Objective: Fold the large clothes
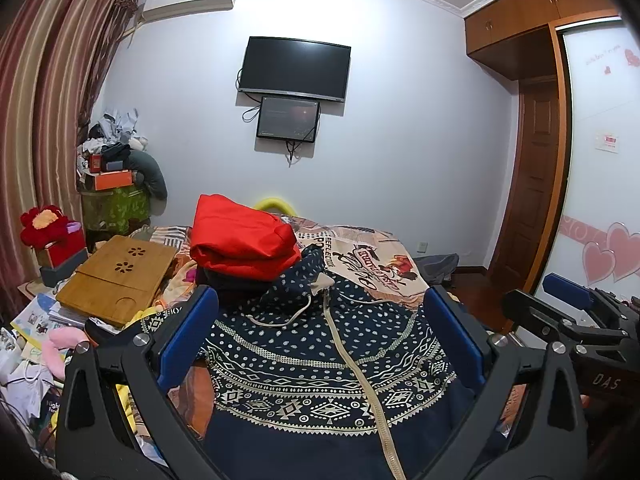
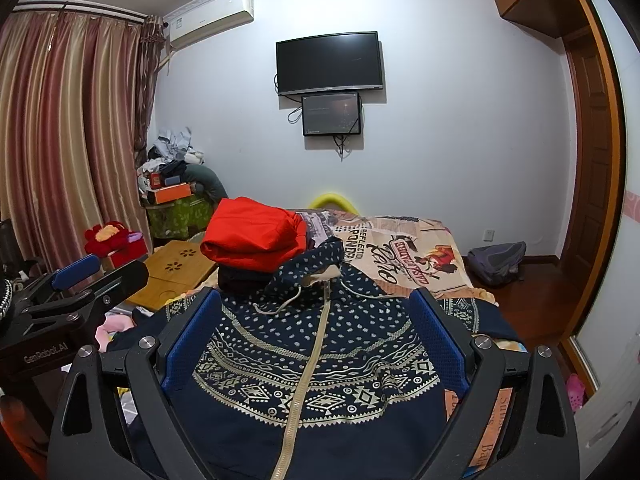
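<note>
Left gripper [image 1: 320, 328]: jaws wide apart, nothing between the blue pads; hovering above the jacket. Its arm, seen from the right wrist camera, is lettered "GenRobot.AI".

Right gripper [image 2: 316, 332]: jaws spread wide, holding nothing; arm marked "DAS" in the left wrist view.

Navy patterned jacket [image 1: 332, 364]: spread flat on the bed directly below and ahead of both grippers, pale zipper [image 2: 308, 364] closed, drawstrings loose near the collar.

Red folded garment [image 1: 244, 240]: on a dark pile just beyond the jacket's hood.

Bedsheet [image 2: 404, 256]: beyond the jacket, printed "REFLECTION" and "Retro".

Wooden lap tray [image 1: 116, 276]: ahead-left of the grippers.

Television [image 1: 294, 68]: on the far wall.
</note>
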